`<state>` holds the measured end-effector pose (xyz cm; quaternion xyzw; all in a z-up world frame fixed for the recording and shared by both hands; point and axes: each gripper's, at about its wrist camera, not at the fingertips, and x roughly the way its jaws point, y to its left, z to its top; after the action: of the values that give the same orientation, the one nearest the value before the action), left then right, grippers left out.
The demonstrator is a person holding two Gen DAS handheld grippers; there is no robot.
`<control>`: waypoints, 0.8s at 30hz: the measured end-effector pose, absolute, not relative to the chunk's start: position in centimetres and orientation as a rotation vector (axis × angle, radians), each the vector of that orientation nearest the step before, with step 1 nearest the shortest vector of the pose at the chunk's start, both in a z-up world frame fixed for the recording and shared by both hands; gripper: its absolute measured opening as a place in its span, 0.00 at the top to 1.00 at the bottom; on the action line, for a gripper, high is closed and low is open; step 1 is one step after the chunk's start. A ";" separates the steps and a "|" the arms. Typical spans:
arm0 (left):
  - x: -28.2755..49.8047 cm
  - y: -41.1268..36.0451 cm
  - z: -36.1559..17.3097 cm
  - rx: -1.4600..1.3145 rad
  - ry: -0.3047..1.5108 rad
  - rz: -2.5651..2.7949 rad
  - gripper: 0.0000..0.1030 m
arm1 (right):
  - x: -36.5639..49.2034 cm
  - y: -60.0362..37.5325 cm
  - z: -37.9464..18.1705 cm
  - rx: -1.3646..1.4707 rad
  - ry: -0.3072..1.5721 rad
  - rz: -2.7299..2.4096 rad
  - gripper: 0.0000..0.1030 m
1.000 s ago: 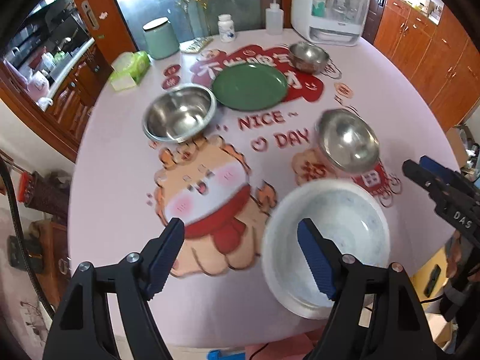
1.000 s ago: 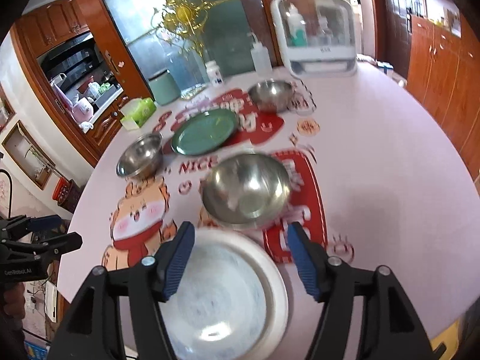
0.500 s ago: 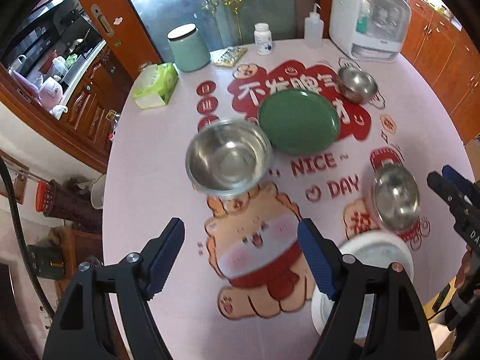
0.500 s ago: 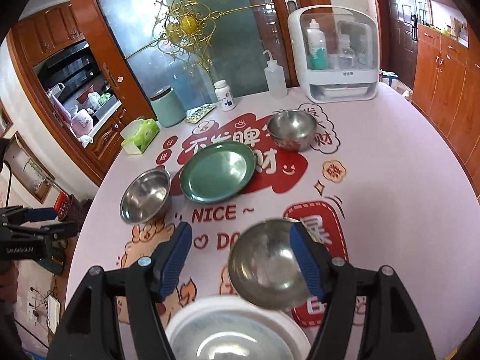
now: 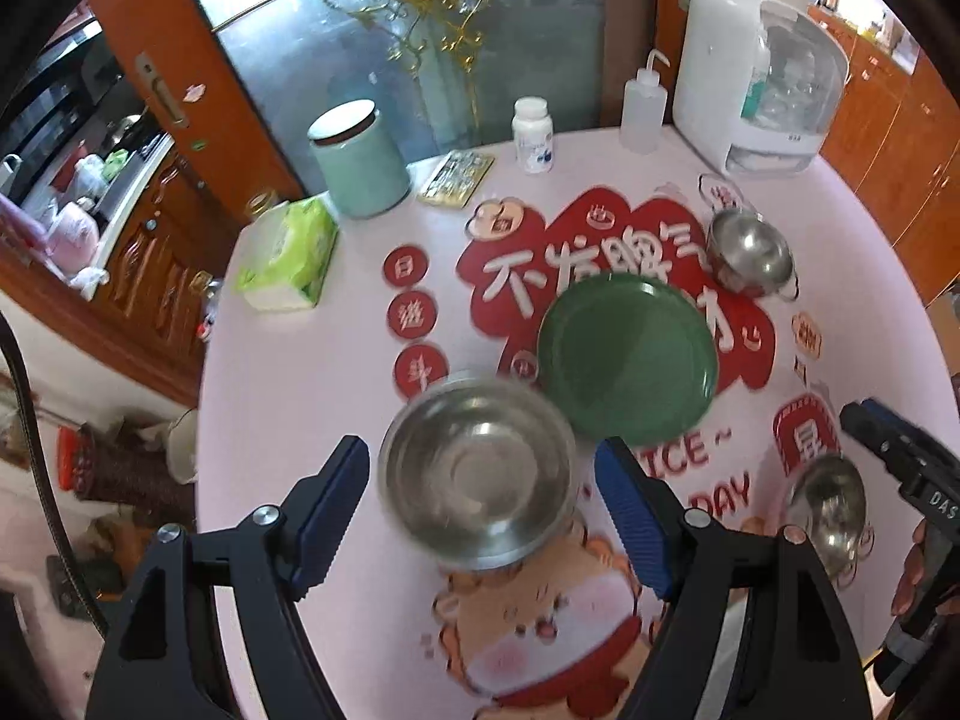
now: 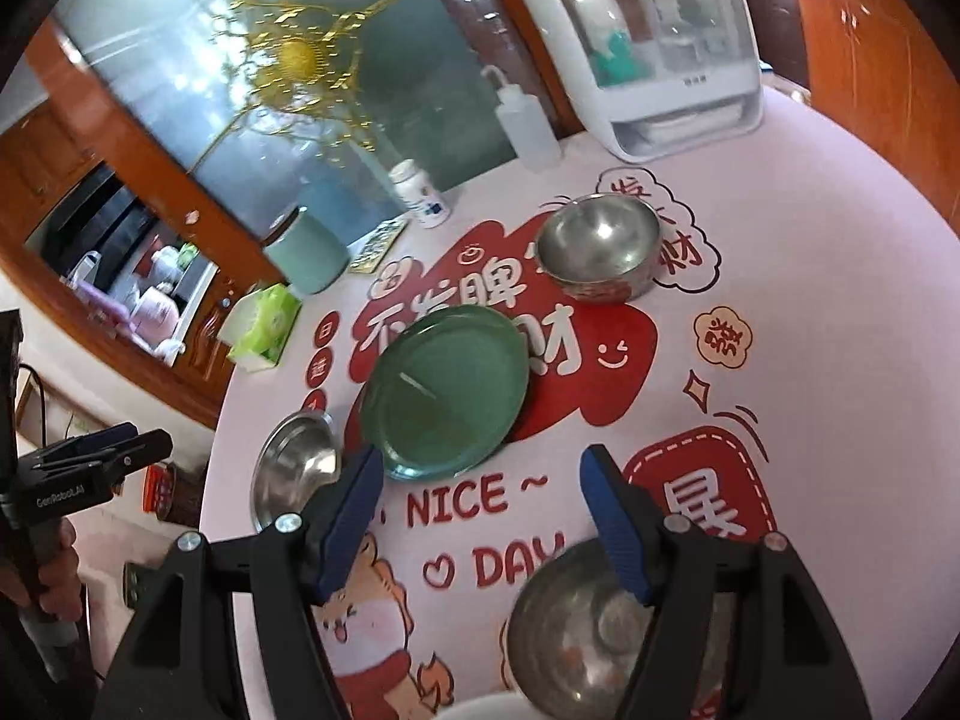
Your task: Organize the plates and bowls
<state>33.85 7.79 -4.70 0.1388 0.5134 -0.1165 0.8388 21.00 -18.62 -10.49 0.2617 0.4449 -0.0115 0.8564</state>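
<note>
Above a round worktop (image 5: pixel 288 396) covered with a pink cartoon-printed cloth, the left hand-held gripper (image 5: pixel 480 492) hangs with its blue jaws spread wide on either side of a steel bowl (image 5: pixel 477 471), the pads clear of its rim and gripping nothing. A green plate (image 5: pixel 627 357) lies just beyond that bowl, at the centre of the red lettering, with a small steel bowl (image 5: pixel 750 255) farther back near a white dish cabinet (image 5: pixel 759 75). The right hand-held gripper (image 6: pixel 480 510) is also wide and empty, poised over the words "NICE DAY" just short of the plate; a third steel bowl (image 6: pixel 591 630) sits partly under its right jaw. A mint canister (image 5: pixel 357 159) and a tissue pack (image 5: pixel 288 255) stand at the far-left edge.
</note>
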 end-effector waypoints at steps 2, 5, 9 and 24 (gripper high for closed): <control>35.1 7.6 -5.5 0.273 1.072 -0.279 0.26 | 22.0 -19.0 -11.6 0.576 0.953 -0.036 0.34; 36.6 7.3 -6.8 0.243 1.056 -0.321 0.26 | 23.4 -19.6 -13.2 0.619 0.976 -0.046 0.34; 38.7 6.6 -9.4 0.207 1.058 -0.358 0.26 | 24.7 -20.4 -15.2 0.706 0.999 -0.039 0.34; 43.3 5.0 -17.8 0.017 1.149 -0.474 0.48 | 27.7 -20.7 -21.6 0.933 1.110 0.029 0.34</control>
<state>43.25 4.96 -17.84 0.0081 0.5383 -0.2222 0.8129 27.67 -20.72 -21.62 0.4266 0.5074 0.0133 0.7486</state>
